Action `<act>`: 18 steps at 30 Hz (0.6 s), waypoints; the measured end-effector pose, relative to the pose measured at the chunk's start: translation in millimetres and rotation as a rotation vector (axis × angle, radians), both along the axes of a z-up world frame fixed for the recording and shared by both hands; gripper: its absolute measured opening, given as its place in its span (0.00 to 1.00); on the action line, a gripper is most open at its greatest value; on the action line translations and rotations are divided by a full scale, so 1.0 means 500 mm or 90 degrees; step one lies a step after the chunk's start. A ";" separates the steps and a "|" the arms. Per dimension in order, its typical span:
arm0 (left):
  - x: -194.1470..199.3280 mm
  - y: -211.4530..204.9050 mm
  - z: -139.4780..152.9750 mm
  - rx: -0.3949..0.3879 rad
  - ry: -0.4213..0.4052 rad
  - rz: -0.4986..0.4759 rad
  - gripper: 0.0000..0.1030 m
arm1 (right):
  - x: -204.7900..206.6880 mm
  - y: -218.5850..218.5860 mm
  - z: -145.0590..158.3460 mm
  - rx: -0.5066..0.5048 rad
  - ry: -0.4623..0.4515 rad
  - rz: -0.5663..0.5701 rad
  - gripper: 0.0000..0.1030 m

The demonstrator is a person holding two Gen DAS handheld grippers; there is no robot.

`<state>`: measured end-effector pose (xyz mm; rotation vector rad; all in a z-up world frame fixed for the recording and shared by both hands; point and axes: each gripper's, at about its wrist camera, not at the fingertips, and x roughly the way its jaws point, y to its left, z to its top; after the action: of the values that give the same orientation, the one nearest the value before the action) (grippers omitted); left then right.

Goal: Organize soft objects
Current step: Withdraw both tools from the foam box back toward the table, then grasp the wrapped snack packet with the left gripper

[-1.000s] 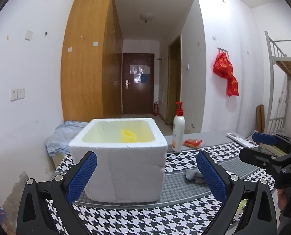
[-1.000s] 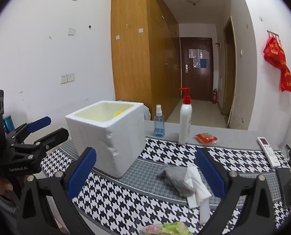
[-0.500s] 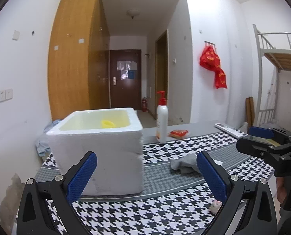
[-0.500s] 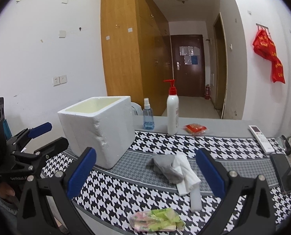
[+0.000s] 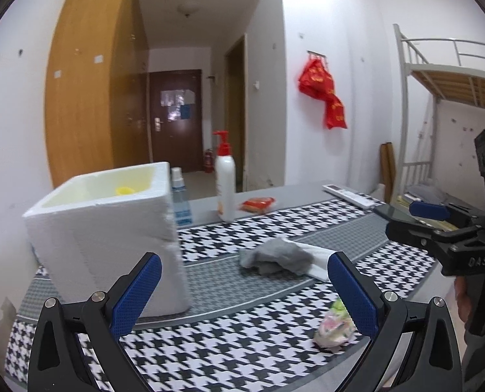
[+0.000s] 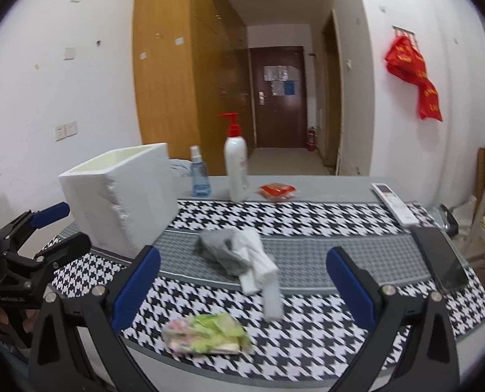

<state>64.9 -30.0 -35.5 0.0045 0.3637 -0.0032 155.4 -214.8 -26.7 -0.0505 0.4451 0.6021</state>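
A grey sock [image 5: 273, 256] [image 6: 219, 250] lies crumpled on a white sock [image 6: 259, 261] [image 5: 314, 258] in the middle of the houndstooth table. A soft green-and-pink packet [image 6: 206, 330] [image 5: 335, 325] lies near the front edge. A white foam box [image 5: 111, 225] [image 6: 121, 196] stands at the left with a yellow thing [image 5: 124, 190] inside. My left gripper [image 5: 242, 294] is open and empty, above the table in front of the box and the socks. My right gripper [image 6: 242, 290] is open and empty, above the packet and the socks.
A white pump bottle [image 5: 225, 184] [image 6: 236, 170], a blue spray bottle [image 6: 199, 176] and a red packet [image 6: 276, 191] stand at the back. A remote [image 6: 394, 204] and a phone [image 6: 440, 258] lie at the right. A bunk bed [image 5: 451, 75] stands far right.
Both grippers have swung to the right and drawn back; the box has slid left in both views, and the socks and the packet have come nearer the middle. Both stay open.
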 end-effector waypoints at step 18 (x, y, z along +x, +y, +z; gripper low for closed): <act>0.064 -0.089 -0.075 0.005 0.106 -0.121 0.99 | 0.045 -0.038 -0.036 -0.015 0.056 -0.009 1.00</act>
<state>96.7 -74.5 -73.0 0.0464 0.5293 -0.1906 178.1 -233.7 -44.7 -0.0434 0.5368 0.5872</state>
